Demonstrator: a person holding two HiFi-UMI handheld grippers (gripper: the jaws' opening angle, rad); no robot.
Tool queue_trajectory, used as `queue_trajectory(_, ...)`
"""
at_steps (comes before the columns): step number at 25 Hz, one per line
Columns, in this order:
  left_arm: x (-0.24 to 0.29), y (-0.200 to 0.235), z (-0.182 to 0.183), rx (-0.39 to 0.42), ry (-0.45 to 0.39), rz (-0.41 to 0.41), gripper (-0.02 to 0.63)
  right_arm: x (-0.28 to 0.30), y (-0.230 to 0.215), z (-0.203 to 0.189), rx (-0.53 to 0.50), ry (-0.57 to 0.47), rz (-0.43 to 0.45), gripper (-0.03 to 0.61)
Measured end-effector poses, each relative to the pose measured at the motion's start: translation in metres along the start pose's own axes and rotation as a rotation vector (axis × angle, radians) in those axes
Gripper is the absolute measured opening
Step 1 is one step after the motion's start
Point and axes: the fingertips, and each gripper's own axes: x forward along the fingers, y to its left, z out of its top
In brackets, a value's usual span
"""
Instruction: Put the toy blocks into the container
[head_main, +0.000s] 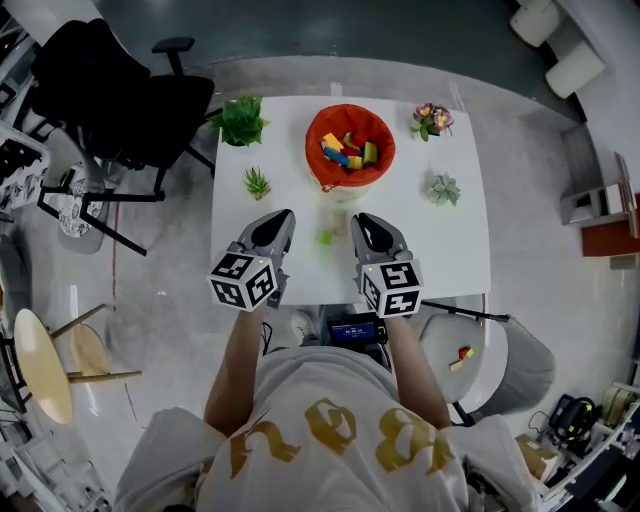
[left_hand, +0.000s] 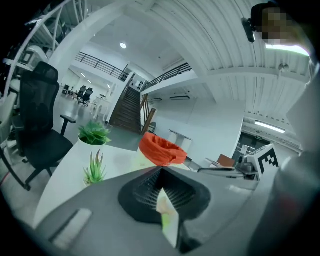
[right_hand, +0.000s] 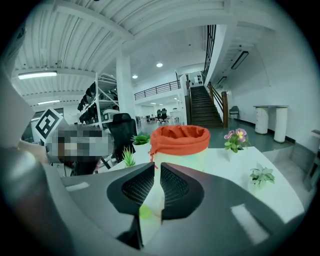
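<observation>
Two blocks (head_main: 326, 238) lie before our empty grippers, left gripper (head_main: 284, 218) closed, right gripper (head_main: 360, 220) barely parted, so unless we open wider we may shove them off the table (head_main: 450, 250).

You stand at a white table (head_main: 455, 250) on a pale grey floor (head_main: 165, 300). A black office chair (head_main: 110, 95) sits to your left, a pale round-seated chair (head_main: 40, 365) nearer you. Ahead, a staircase (right_hand: 205, 102) climbs under a white ribbed ceiling (right_hand: 125, 25) with strip lights (right_hand: 37, 75).
</observation>
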Motion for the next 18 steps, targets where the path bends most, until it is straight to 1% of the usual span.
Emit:
queue_trajectory(6,0.008,0.011,-0.024,-0.028,0.047,0.013,0.002,0.014,-0.004,-0.033,-0.002,0.089,0.009,0.092)
queue_trajectory(14,0.019,0.019,-0.047,-0.063,0.096,0.028,0.002,0.034,-0.005,-0.064,-0.001,0.182,0.044,0.127)
queue_trajectory(18,0.02,0.025,-0.058,-0.083,0.114,0.04,0.002,0.041,-0.004,-0.076,-0.018,0.219,0.053,0.14)
